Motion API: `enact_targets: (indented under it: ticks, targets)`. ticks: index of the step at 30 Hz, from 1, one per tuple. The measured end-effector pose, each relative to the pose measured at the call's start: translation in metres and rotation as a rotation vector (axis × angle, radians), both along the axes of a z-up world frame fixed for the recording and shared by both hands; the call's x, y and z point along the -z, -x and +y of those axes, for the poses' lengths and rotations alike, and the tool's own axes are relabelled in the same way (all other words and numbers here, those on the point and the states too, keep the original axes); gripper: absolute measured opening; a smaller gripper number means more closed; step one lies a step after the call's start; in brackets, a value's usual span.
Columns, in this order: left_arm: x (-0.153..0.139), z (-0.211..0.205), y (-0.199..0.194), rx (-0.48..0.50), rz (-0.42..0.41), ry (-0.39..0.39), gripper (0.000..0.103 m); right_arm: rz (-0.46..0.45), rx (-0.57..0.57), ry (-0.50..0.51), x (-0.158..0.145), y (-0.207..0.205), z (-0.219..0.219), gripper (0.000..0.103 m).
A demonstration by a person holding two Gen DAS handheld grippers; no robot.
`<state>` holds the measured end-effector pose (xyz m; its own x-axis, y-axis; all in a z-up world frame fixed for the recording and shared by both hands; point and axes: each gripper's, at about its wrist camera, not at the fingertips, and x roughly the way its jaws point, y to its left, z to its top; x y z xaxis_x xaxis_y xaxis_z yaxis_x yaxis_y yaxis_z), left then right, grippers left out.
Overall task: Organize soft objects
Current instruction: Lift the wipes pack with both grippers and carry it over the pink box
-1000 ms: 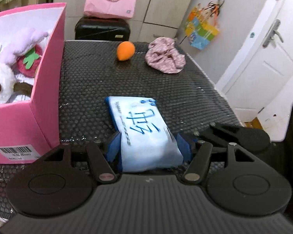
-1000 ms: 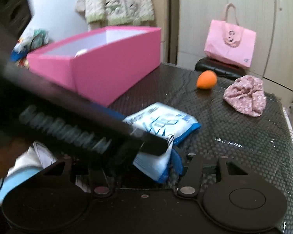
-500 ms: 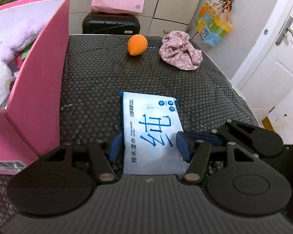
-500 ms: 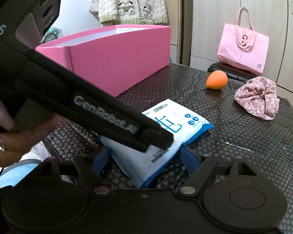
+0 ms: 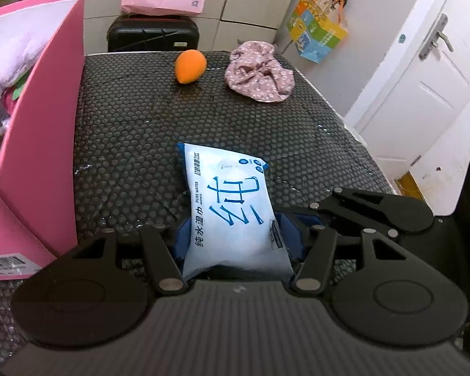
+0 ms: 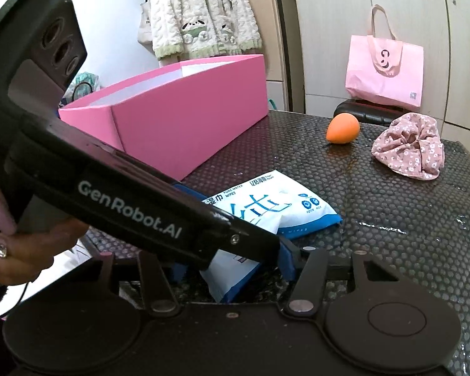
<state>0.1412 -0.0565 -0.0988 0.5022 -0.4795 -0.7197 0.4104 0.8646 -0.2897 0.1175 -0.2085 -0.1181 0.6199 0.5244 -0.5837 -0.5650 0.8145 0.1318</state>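
Both tongs are closing on one pack of wipes [image 5: 232,210] lying on the worktop [image 5: 125,144] beside the pink box [image 5: 40,144]. The left tongs [image 5: 235,244] squeeze its sides; the right tongs [image 6: 235,269] pinch one corner. The soft pack could slip out or tear — two grips pulling different ways. Also waiting: one orange ball [image 5: 190,66], one flowery cloth [image 5: 260,75].

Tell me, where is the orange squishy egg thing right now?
In the left wrist view the orange egg-shaped sponge sits at the far end of the dark table, just left of the crumpled pink floral cloth, beyond the wipes pack.
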Motion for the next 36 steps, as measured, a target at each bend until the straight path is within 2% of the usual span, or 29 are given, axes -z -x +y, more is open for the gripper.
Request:
enact_targets:
  ticks: [6,11,17,22,24,27,32,36]
  targets:
    - [-0.031,0.004,0.014,0.047,-0.012,-0.022,0.058,-0.034,-0.012,0.017,-0.027,0.017,0.004,0.06]
    - [-0.064,0.021,0.033,0.057,-0.052,-0.026,0.058,-0.107,-0.06,0.086,-0.059,0.034,0.023,0.06]
    - [-0.107,0.052,0.056,0.022,-0.161,-0.061,0.058,-0.173,-0.127,0.113,-0.099,0.041,0.054,0.06]
    - [-0.137,0.085,0.058,-0.052,-0.25,-0.067,0.061,-0.293,-0.203,0.113,-0.125,0.033,0.086,0.061]
    - [-0.142,0.096,0.052,-0.09,-0.271,-0.069,0.061,-0.308,-0.229,0.106,-0.132,0.025,0.098,0.061]
    - [-0.143,0.114,0.036,-0.134,-0.268,-0.049,0.061,-0.28,-0.261,0.08,-0.141,0.001,0.114,0.061]
    - [-0.134,0.137,-0.004,-0.178,-0.203,-0.042,0.061,-0.21,-0.292,0.072,-0.136,-0.038,0.142,0.061]
    - [-0.119,0.145,-0.029,-0.176,-0.145,-0.072,0.061,-0.182,-0.303,0.113,-0.123,-0.055,0.161,0.061]
